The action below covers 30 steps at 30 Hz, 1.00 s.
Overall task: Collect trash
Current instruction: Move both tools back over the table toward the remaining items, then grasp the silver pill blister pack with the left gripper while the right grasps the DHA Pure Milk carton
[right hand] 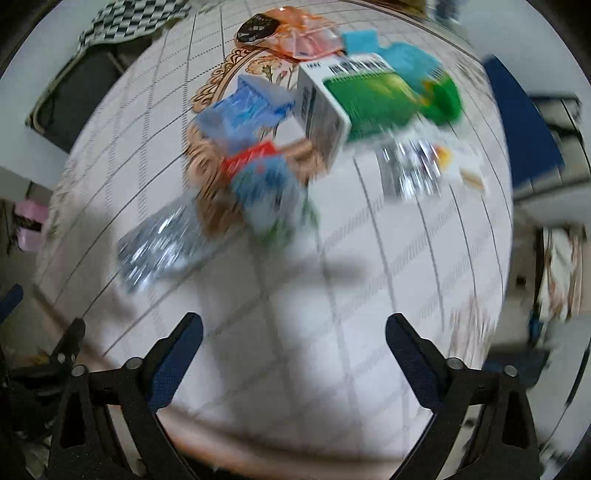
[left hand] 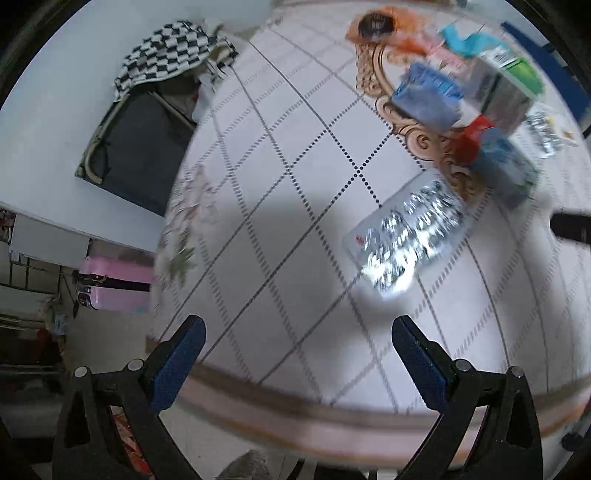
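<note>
Trash lies on a round table with a white diamond-pattern cloth [left hand: 295, 192]. A silver blister pack [left hand: 406, 236] lies nearest my left gripper [left hand: 297, 328], which is open and empty above the near edge. Beyond it are a blue packet [left hand: 428, 96], a red and blue box [left hand: 491, 155], a green and white carton [left hand: 509, 81] and an orange bag [left hand: 388, 29]. My right gripper [right hand: 293, 325] is open and empty. In its view are the blister pack [right hand: 159, 243], the carton [right hand: 354, 99], the blue packet [right hand: 243, 110], the red and blue box [right hand: 266, 184] and a second blister pack [right hand: 410, 170].
A folding chair [left hand: 136, 147] with a checkered cloth [left hand: 166, 55] stands left of the table. A pink suitcase [left hand: 114, 284] is on the floor at the left. A blue chair [right hand: 524, 129] stands at the table's right. The right gripper's tip [left hand: 570, 229] shows at the right edge.
</note>
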Each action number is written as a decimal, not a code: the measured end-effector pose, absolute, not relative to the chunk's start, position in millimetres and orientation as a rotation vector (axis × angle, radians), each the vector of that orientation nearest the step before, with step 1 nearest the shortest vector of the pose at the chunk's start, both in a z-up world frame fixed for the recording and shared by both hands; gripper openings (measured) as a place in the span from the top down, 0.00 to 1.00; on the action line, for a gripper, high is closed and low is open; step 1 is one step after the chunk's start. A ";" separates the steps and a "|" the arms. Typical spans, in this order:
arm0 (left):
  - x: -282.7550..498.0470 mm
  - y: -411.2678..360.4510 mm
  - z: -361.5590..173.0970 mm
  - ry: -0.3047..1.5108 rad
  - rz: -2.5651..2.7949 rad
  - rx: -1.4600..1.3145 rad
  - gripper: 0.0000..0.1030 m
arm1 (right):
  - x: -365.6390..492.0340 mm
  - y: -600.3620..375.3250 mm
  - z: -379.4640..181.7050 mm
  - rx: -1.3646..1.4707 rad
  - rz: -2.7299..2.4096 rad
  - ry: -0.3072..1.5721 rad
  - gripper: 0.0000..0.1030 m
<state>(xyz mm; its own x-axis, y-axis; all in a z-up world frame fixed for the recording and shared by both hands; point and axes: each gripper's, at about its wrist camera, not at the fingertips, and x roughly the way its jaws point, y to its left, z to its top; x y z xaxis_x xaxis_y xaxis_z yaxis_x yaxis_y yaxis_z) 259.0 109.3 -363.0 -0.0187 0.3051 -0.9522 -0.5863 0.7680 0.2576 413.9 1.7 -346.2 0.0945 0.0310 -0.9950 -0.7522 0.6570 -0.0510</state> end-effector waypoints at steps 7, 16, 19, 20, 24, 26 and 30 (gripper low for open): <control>295.8 127.0 -385.2 1.478 0.650 -0.256 0.00 | 464.3 55.8 -403.4 -0.708 0.789 1.427 0.26; 344.5 99.9 -401.4 1.595 0.270 0.008 0.01 | 479.3 -10.5 -408.8 -0.527 0.694 1.548 0.41; 355.0 87.4 -413.3 1.637 0.160 0.102 0.04 | 483.5 -42.6 -413.2 -0.465 0.643 1.597 0.41; 356.8 84.5 -416.4 1.653 0.127 0.107 0.11 | 485.0 -49.8 -415.8 -0.453 0.630 1.608 0.41; 362.2 91.2 -411.2 1.663 0.076 -0.026 0.41 | 492.8 -68.4 -425.2 -0.427 0.582 1.629 0.41; 360.3 98.3 -410.1 1.662 0.131 -0.121 0.41 | 495.2 -74.7 -426.0 -0.412 0.566 1.631 0.41; 342.2 118.0 -409.5 1.643 0.356 -0.526 0.40 | 499.3 -88.2 -424.6 -0.384 0.546 1.649 0.41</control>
